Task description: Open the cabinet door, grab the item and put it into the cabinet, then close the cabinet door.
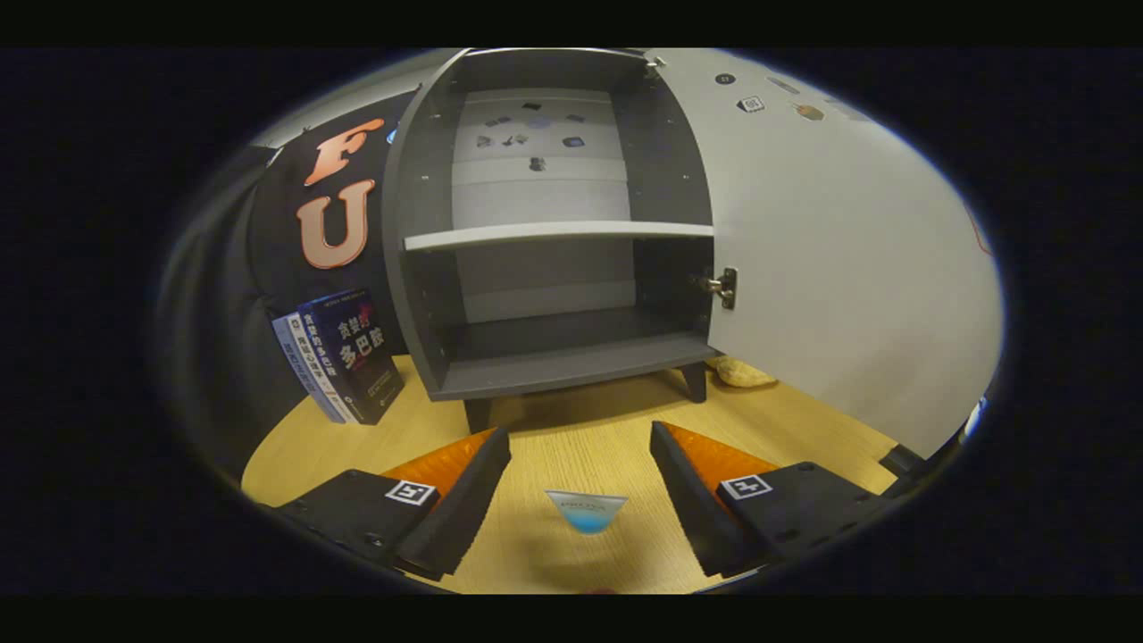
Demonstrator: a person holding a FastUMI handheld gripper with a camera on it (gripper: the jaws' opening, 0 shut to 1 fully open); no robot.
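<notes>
Nearest to me are my jaws (580,487), standing wide apart and holding nothing; both fingers hang over the wooden worktop (571,429). Between them, a little nearer to me than the tips, I see a small triangular thing in pale grey and blue (587,511) (it may be a mark of the camera and not a real object, I cannot tell).

I judge that the first step is finished: the cabinet door (848,259) is swung fully open to the right on its hinge (720,287). So the step in hand is to grab the item.

The item, as I take it, is the small yellowish, soft-looking thing (744,372) on the worktop, just beside the right front leg of the cabinet and close under the open door. It is beyond the jaws and off to the right of the right finger, not between the fingers. A part of it is hidden by the cabinet, so its exact shape I cannot say.

The next move calls for turning the jaws to the right and bringing them forward and low, with care not to knock the door or the leg.

Farther on stands the dark grey cabinet (554,357), with a lower compartment and one shelf (558,234), both free for the item. Left of it, some books (344,357) lean against the booth wall.
</notes>
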